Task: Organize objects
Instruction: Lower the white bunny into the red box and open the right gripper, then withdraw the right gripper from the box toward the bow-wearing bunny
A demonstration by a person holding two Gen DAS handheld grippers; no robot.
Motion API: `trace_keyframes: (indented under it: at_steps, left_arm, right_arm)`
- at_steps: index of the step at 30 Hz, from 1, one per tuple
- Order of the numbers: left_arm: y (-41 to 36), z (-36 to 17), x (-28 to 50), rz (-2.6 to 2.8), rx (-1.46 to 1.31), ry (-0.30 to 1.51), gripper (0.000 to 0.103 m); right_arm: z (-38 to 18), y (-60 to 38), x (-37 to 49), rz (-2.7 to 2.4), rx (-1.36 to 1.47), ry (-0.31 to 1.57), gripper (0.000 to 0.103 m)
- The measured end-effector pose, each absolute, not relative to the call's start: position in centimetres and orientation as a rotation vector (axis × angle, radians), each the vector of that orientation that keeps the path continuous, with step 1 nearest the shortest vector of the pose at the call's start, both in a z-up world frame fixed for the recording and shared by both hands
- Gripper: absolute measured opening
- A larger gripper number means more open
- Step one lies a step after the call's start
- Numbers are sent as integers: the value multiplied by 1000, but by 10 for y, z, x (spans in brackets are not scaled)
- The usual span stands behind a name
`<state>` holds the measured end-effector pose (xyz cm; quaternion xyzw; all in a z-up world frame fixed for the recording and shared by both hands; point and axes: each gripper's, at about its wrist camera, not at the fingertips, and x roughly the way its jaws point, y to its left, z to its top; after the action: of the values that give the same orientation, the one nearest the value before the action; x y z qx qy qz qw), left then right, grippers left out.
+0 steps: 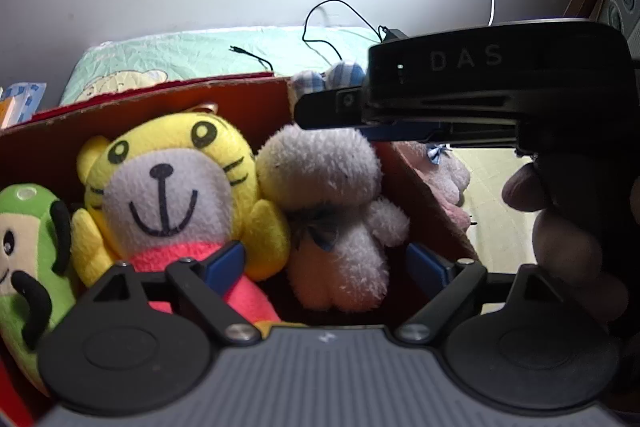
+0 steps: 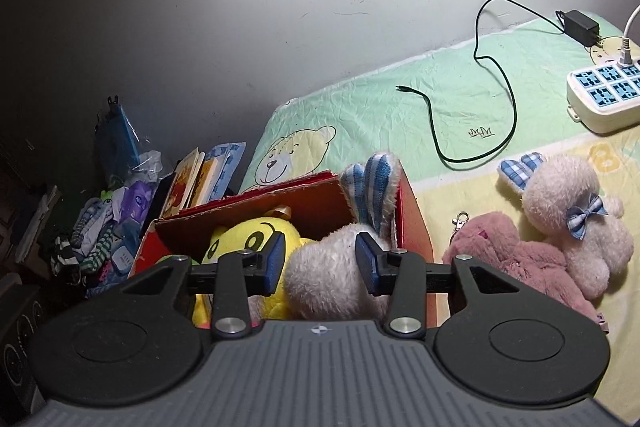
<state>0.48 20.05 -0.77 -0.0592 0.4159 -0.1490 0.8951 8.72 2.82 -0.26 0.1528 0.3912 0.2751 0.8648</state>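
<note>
My right gripper (image 2: 321, 265) sits over the red cardboard box (image 2: 320, 201), its blue pads either side of the white rabbit plush's (image 2: 324, 279) head; whether the pads actually press the fur I cannot tell. The rabbit stands upright in the box's right end, checked blue ears (image 2: 372, 187) poking above the rim. My left gripper (image 1: 326, 263) is spread wide, holding nothing, low at the box's near side, the rabbit's body between its pads without touching them.

Inside the box, left to right: green plush (image 1: 28, 239), yellow tiger plush (image 1: 176, 179) in red, white rabbit pressed against the tiger.

Outside, on the bed sheet (image 2: 360, 107) just right of the box: a pink plush (image 2: 516, 251) lying flat, a second white rabbit plush (image 2: 572, 223) with a blue bow leaning on it.

Toward the bed's far right corner, a power strip (image 2: 604, 95) and black charger (image 2: 580, 23) with loose cable.

Beyond the bed's left edge, a heap of books and bags (image 2: 132, 203).
</note>
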Motion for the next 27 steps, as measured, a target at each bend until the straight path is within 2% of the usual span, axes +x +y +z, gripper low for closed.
trace_keyframes:
  at_steps: [4,11,15,27]
  left_arm:
    - [200,-7,6,-322,-135,860,92]
    - [199,-5,6,-313,-130,864,92]
    - [191,0,11,-267,-112,871,94]
    - [181,14,-3,-39,-30,883,95]
  right_arm:
    - [-5,19,89,555,371,834,45]
    - [7,-8,72,554,428,786,44]
    - [5,-16,63,546,421,786,37]
    - [-9,-33,42,577,412,776,37]
